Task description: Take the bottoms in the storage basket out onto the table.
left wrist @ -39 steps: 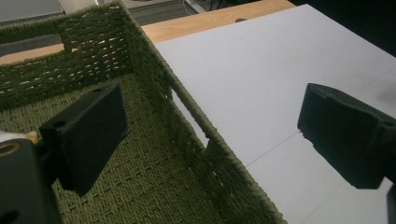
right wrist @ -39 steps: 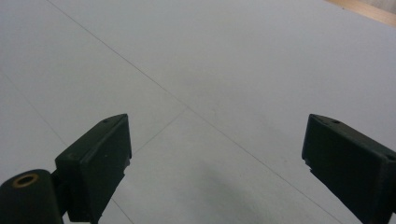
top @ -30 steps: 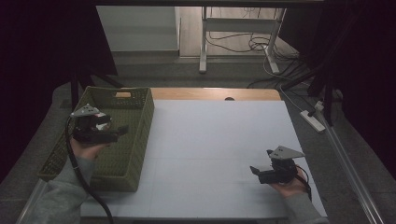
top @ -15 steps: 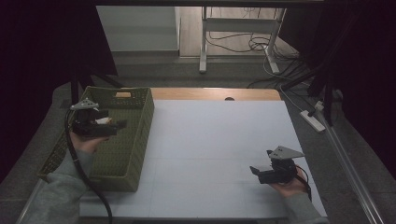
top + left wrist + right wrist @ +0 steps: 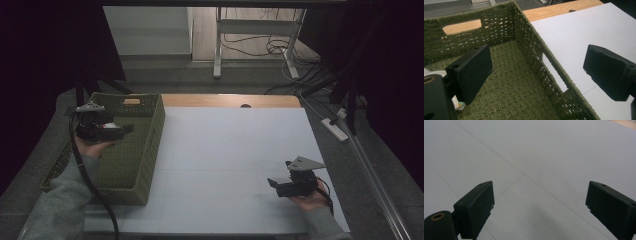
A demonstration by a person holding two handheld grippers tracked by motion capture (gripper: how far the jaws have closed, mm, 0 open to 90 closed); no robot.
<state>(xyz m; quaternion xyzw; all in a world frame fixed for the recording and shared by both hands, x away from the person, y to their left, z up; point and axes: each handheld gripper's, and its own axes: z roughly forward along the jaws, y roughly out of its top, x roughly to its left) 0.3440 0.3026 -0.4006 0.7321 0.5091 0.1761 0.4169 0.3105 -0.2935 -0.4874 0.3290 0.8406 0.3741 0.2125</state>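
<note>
Two grippers are in play, well apart. At the far left, the left gripper (image 5: 125,129) hangs over the green woven basket (image 5: 150,145), which sits on the left edge of the tabletop (image 5: 225,150). Its jaws are spread wide with nothing between them. In the left gripper view one jaw is over the basket floor and the other out past the near wall, so the gripper (image 5: 536,72) straddles that wall; my guess is that it is held there to reach down into the basket. A small pale thing (image 5: 457,103) lies on the basket floor just under the inner jaw, mostly hidden, and I cannot tell what it is. It is below and beside the gripper, not touching it.

Across the bare white sheet to the right, the right gripper (image 5: 274,183) rests low near the front edge, likely parked out of the way. Its jaws (image 5: 539,207) are spread too, over plain sheet.
</note>
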